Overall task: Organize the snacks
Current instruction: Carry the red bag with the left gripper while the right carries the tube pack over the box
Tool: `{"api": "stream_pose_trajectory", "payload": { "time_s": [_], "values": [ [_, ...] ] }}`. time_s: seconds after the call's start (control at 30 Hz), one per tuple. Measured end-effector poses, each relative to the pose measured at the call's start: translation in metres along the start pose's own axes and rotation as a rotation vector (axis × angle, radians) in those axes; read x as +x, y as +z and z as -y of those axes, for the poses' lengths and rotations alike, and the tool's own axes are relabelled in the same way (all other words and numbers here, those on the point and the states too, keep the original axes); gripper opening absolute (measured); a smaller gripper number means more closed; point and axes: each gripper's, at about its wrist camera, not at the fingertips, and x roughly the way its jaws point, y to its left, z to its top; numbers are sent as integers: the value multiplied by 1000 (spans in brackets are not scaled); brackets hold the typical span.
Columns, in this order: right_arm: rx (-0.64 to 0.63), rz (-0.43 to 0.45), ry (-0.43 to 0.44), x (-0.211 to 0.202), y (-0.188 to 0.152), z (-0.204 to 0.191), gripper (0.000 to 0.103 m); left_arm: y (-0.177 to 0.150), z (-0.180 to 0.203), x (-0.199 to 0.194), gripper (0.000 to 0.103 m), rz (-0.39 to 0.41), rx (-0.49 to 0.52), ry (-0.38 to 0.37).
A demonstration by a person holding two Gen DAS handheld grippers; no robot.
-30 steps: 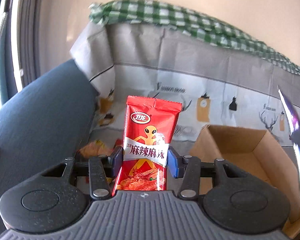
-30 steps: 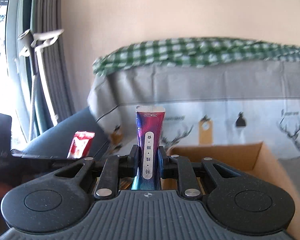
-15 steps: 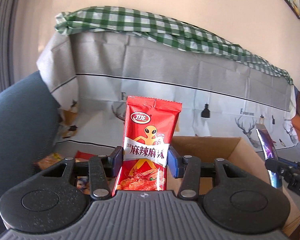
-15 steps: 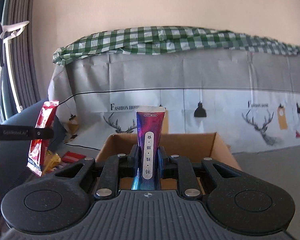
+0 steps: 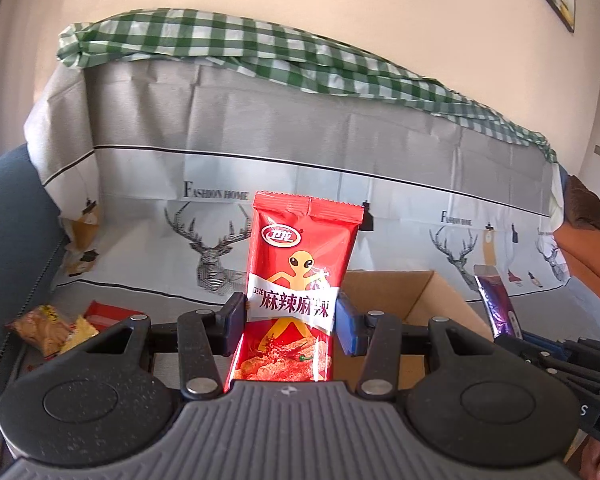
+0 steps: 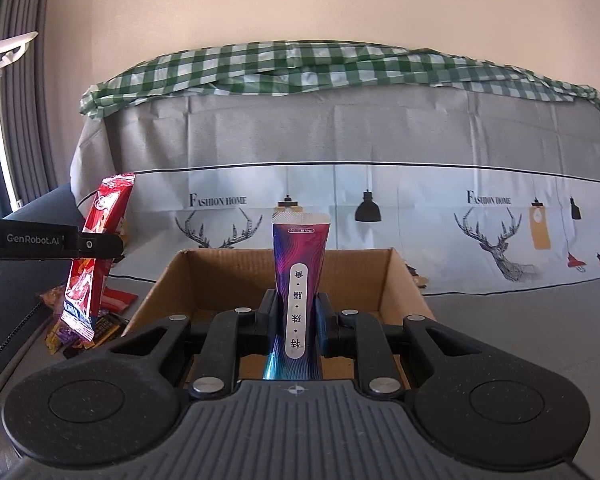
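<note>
While clamped, red packet and purple sachet stand upright.

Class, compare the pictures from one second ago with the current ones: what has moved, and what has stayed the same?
Both grippers swung rightward from the sofa's left end to face the cardboard box. Unchanged: the left gripper stays clamped on the red snack packet, the right gripper on the purple packet.

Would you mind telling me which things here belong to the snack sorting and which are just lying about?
Job:
red snack packet in left gripper
purple sachet in right gripper
cardboard box
loose snacks

Lying about:
deer-print cover
green checked cloth
</note>
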Motion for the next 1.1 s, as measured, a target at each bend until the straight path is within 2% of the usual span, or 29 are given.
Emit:
{"api": "stream_pose_trajectory", "payload": {
  "time_s": [0.43,1.1],
  "values": [
    [17,2,-46,-5,-6,11,20,-12,52,-4,52,62,124,-109],
    [15,9,-60,-5,-9,9,21,-13,53,2,52,48,104,-136]
  ]
}}
